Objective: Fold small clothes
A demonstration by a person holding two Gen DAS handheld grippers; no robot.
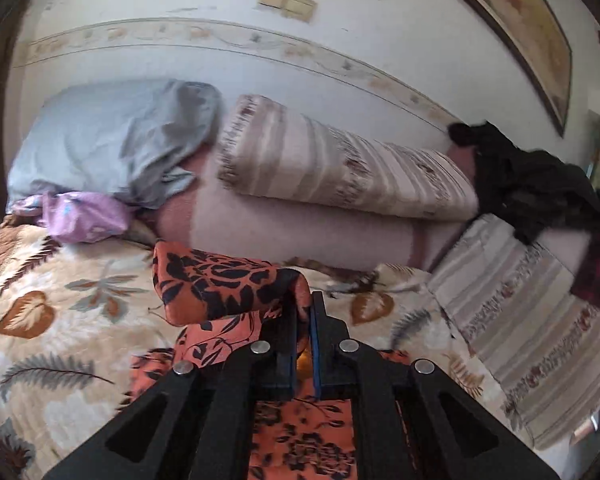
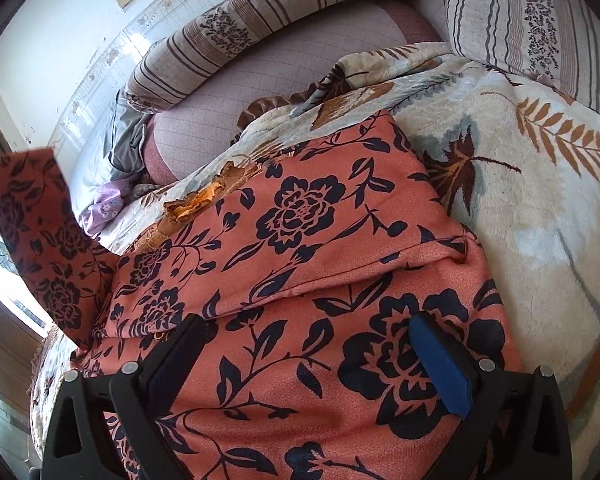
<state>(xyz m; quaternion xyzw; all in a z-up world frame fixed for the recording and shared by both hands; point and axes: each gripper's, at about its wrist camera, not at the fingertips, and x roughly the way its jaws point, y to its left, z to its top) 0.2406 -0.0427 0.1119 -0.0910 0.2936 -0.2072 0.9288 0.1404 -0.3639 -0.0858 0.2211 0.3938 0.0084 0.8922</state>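
while the left tool [image 1: 303,320] has its two fingers pressed almost together on a raised fold of the orange flowered garment [image 2: 320,240], the right tool [image 2: 312,364] stands wide apart over the same cloth and holds nothing. the pinched part is an edge or sleeve of the garment [image 1: 220,284]; it rolls over the tips of the left tool and hangs above the lower layers. in the right wrist view this lifted flap [image 2: 40,240] shows at the far left, so it lies to the left of the right tool, and the flat body of the garment spreads between them and forward. the long axis of the body seems to run away from the right tool, up toward the pillows. the garment rests on the leaf-pattern blanket [image 2: 540,200] of the bed. i judge that the coming move turns on this: the flap must travel from the left side across toward the right, over the flat part, and the left tool is the one that already has it. farther away lie a striped bolster [image 1: 340,168], a grey pillow [image 1: 112,140] and a dark cloth [image 1: 532,184] by the wall.
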